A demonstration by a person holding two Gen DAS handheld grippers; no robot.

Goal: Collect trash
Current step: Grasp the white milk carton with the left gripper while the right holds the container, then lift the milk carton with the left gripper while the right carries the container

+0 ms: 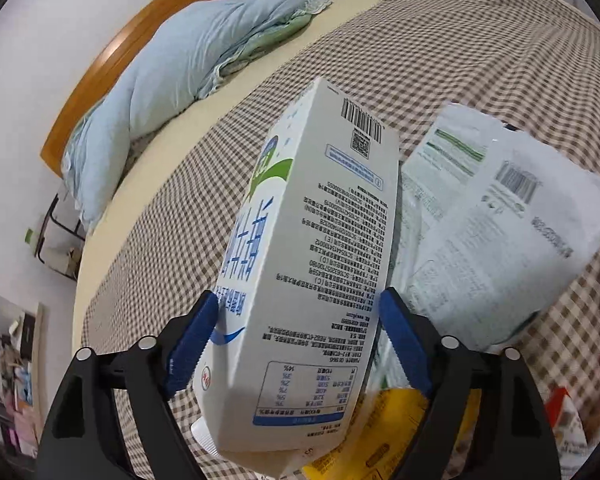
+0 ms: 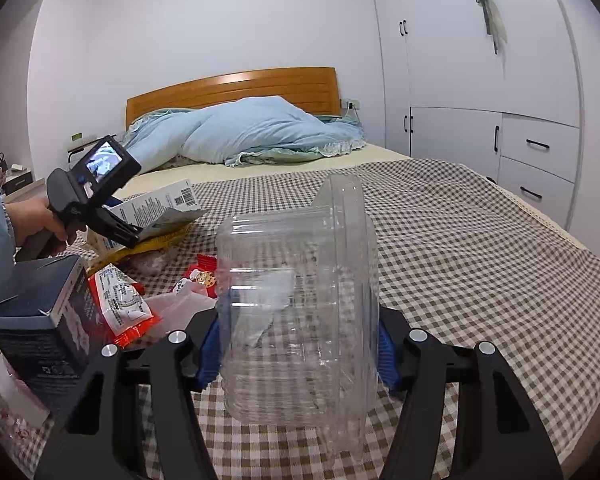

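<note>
— What's under you?

— A bed with a brown-and-white checked cloth (image 2: 440,232), soft and a little rumpled. At the far end lie a wooden headboard (image 2: 236,88) and a heaped pale-blue quilt (image 2: 260,132); white wardrobe doors and drawers (image 2: 480,80) fill the right wall.

— And your tools?

— My right gripper (image 2: 300,344) is clamped on a clear ribbed plastic container (image 2: 296,300), tipped on its side, both blue pads against its walls. My left gripper (image 1: 296,336) stands wide around a white milk carton (image 1: 312,248), a smooth printed box with a barcode; whether the pads touch its sides I cannot tell.

— Where's the rest of the trash?

— Near left on the cloth: a crinkled white printed bag (image 1: 500,216) just beside the carton, a yellow packet (image 1: 388,432) beneath it, glossy red wrappers (image 2: 120,304) and a dark blue box (image 2: 36,320).
</note>
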